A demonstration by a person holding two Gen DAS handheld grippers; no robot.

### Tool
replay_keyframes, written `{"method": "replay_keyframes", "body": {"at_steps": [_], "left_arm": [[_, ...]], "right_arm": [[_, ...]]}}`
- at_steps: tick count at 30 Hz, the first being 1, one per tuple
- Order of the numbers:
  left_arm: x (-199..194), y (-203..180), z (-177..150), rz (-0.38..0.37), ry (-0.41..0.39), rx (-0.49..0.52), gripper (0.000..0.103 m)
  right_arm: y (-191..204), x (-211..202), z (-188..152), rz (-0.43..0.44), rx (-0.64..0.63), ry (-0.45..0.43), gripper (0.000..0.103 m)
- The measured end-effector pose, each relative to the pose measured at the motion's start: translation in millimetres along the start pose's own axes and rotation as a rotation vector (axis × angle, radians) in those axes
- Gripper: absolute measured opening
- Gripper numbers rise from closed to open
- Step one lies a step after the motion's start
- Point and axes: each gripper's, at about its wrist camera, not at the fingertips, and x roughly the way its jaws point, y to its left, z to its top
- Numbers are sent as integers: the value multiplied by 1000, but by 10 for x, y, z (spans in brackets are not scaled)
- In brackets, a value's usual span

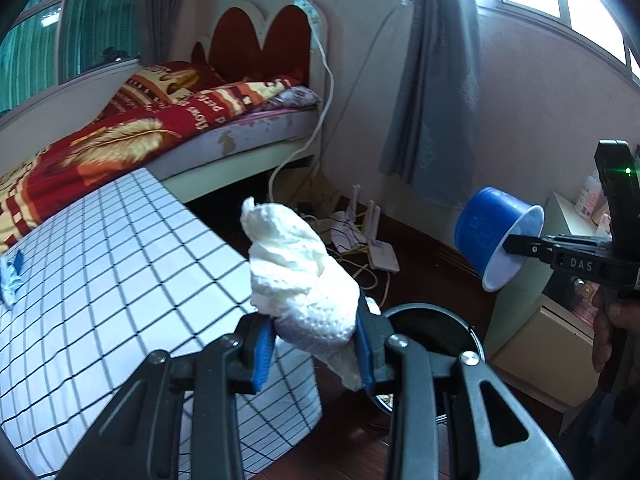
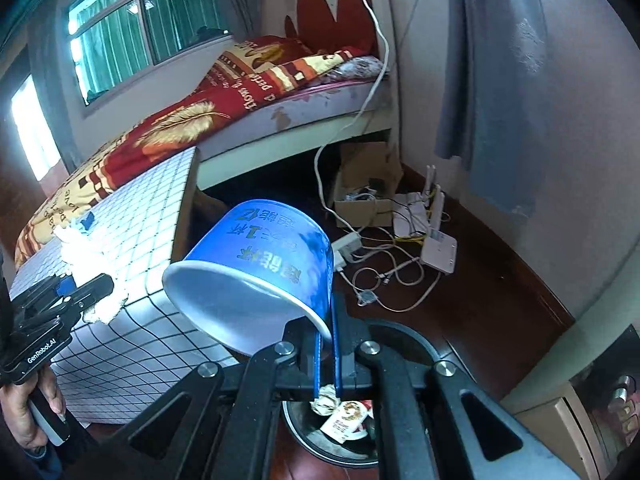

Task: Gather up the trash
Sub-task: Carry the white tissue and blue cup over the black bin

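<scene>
Left tool (image 1: 316,344) grips crumpled tissue wad (image 1: 298,268), lower centre: soft, featherlight. Right tool (image 2: 328,354) pinches blue paper cup (image 2: 260,264) rim: light, crushable.

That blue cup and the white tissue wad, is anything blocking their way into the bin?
Nothing visible does. The right gripper pinches the blue cup by its rim above the open trash bin; the left gripper holds the tissue wad beside it.

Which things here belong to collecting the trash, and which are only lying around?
Belong to the job:
crumpled tissue in the left gripper
blue paper cup in the right gripper
trash bin below

Only lying around:
bed
white routers
cardboard box
curtain
</scene>
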Motion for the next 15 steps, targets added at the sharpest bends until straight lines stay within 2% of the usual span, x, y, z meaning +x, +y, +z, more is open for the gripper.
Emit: {"method": "replay_keyframes", "body": {"at_steps": [15], "left_arm": [[476, -584, -135, -114, 80, 76, 36]], "right_arm": [[-566, 133, -351, -94, 41, 52, 4]]}}
